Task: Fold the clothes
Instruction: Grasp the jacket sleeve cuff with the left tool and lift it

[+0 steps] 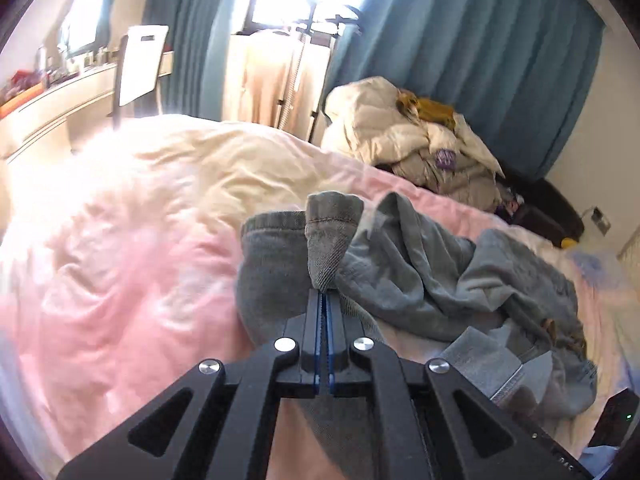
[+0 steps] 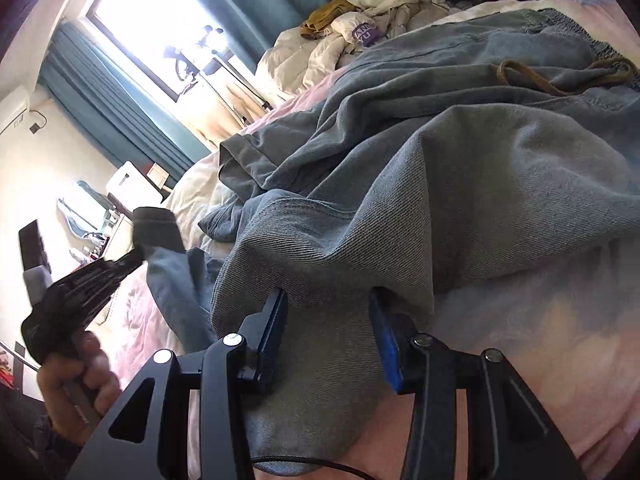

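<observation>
Grey-blue denim trousers [image 1: 440, 280] lie crumpled on a pink bed cover [image 1: 120, 280]. My left gripper [image 1: 325, 294] is shut on a trouser leg hem [image 1: 332, 232], which stands up above the jaws. It also shows in the right wrist view [image 2: 136, 258], held by a hand, with the hem [image 2: 154, 228] lifted. My right gripper [image 2: 328, 304] is open, its blue-padded fingers [image 2: 386, 344] straddling a fold of the trousers [image 2: 460, 184]. The waistband and brown drawstring [image 2: 560, 76] lie at the far end.
A heap of cream bedding and clothes [image 1: 420, 136] sits at the far side of the bed. Teal curtains [image 1: 480, 60] and a bright window are behind. A white chair [image 1: 142, 64] and desk stand at the left. A garment rack [image 1: 280, 80] stands beyond the bed.
</observation>
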Motion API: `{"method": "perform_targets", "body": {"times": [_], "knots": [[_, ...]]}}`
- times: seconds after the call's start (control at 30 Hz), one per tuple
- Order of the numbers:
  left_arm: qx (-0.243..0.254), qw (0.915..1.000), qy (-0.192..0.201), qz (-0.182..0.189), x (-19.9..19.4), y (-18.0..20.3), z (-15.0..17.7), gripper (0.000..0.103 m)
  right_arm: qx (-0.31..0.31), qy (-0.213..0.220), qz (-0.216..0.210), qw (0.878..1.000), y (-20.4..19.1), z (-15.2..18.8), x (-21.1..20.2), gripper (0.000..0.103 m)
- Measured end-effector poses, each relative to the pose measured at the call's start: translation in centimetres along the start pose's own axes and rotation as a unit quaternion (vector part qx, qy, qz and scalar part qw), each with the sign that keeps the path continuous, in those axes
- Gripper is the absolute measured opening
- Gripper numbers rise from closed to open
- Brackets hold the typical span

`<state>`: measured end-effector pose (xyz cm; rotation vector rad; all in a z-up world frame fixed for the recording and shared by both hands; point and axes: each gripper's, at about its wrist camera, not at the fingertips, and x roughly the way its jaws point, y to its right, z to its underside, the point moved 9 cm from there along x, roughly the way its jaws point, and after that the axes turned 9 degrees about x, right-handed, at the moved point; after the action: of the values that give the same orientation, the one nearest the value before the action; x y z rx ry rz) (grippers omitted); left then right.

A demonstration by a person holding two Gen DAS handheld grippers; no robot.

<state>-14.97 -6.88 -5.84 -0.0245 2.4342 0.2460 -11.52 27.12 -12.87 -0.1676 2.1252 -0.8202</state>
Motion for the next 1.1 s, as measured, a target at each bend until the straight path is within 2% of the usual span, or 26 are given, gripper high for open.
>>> {"method": "perform_targets", "body": {"times": [0.1,0.2,0.4,0.53,0.6,0.73,0.83,0.93,1.0,1.03,1.07,1.1], "knots": [[-0.067,0.9977,0.006,0.003,-3.6,-4.2,0.6,0.001,-0.006,0.008,0.002,1.000,-0.7,-0.2,-0.3,0.042],[-0.127,0.9919,-0.011,-0.001,-4.8,-8.1,2.8,0.001,0.003,0.014,-0.005,1.000,-0.6,-0.4,-1.9,0.043],[-0.239,0.9696,-0.048,0.015,-4.8,-11.7,7.7,0.001,0.060,0.056,-0.004,0.997,1.7,-3.3,-7.7,0.043],[-0.250,0.9667,-0.055,0.005,-4.4,-12.1,8.6,0.001,0.119,0.103,0.002,0.988,6.2,-7.3,-14.0,0.043],[-0.253,0.9658,-0.057,0.003,-4.2,-12.3,8.7,0.001,0.145,0.121,0.029,0.982,9.5,-9.6,-16.3,0.043],[-0.269,0.9613,-0.062,0.000,-3.5,-12.8,9.0,0.001,0.239,0.140,0.075,0.958,18.8,-13.2,-19.8,0.053],[-0.278,0.9584,-0.067,-0.003,-3.1,-13.0,9.3,0.001,0.302,0.139,0.097,0.938,25.3,-15.1,-20.3,0.058],[-0.279,0.9575,-0.073,-0.011,-2.7,-13.2,9.5,0.001,0.363,0.141,0.068,0.919,30.9,-15.9,-19.7,0.058],[-0.284,0.9557,-0.076,-0.015,-2.2,-13.5,9.7,0.001,0.427,0.136,0.033,0.893,34.2,-15.7,-18.4,0.058],[-0.288,0.9542,-0.079,-0.016,-2.0,-13.6,9.8,0.001,0.447,0.131,0.022,0.884,35.2,-15.6,-17.7,0.058],[-0.293,0.9525,-0.081,-0.018,-1.8,-13.8,9.9,0.001,0.464,0.126,0.013,0.877,36.2,-15.6,-17.0,0.058],[-0.298,0.9509,-0.082,-0.019,-1.6,-13.9,9.9,0.001,0.468,0.125,0.015,0.875,36.6,-15.8,-16.5,0.058]]}}
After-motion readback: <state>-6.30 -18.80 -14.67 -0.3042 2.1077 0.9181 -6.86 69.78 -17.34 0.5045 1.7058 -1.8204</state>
